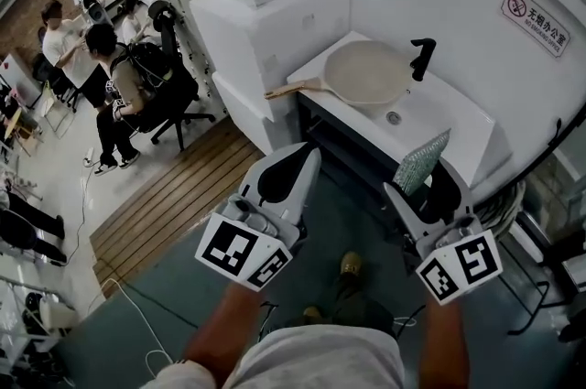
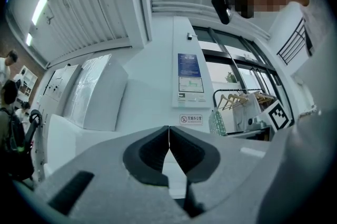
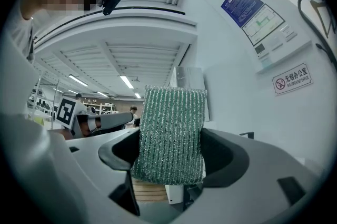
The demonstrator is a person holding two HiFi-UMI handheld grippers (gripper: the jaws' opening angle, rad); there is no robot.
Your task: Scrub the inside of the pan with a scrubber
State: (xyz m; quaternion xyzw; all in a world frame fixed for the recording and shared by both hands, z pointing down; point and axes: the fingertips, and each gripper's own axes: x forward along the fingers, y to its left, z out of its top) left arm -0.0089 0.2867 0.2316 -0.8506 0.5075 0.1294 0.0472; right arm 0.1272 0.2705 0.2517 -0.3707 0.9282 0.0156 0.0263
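Note:
A beige pan (image 1: pixel 366 71) with a wooden handle (image 1: pixel 291 90) lies across the left part of the white sink (image 1: pixel 439 117), below a black faucet (image 1: pixel 423 58). Both grippers hang well short of the sink, raised over the floor. My left gripper (image 1: pixel 307 160) is shut with nothing between its jaws; in the left gripper view, the left gripper (image 2: pixel 168 138) has its dark pads meeting. My right gripper (image 1: pixel 417 188) is shut on a green woven scrubber (image 1: pixel 422 160). In the right gripper view the scrubber (image 3: pixel 169 136) stands upright between the pads of the right gripper (image 3: pixel 171 162).
White foam blocks (image 1: pixel 265 21) stand against the sink's left side. A wooden floor strip (image 1: pixel 174 195) runs to the left, with seated people (image 1: pixel 128 85) and office chairs beyond. A no-smoking sign (image 1: pixel 536 19) hangs on the wall. A clothes rack (image 2: pixel 237 104) shows in the left gripper view.

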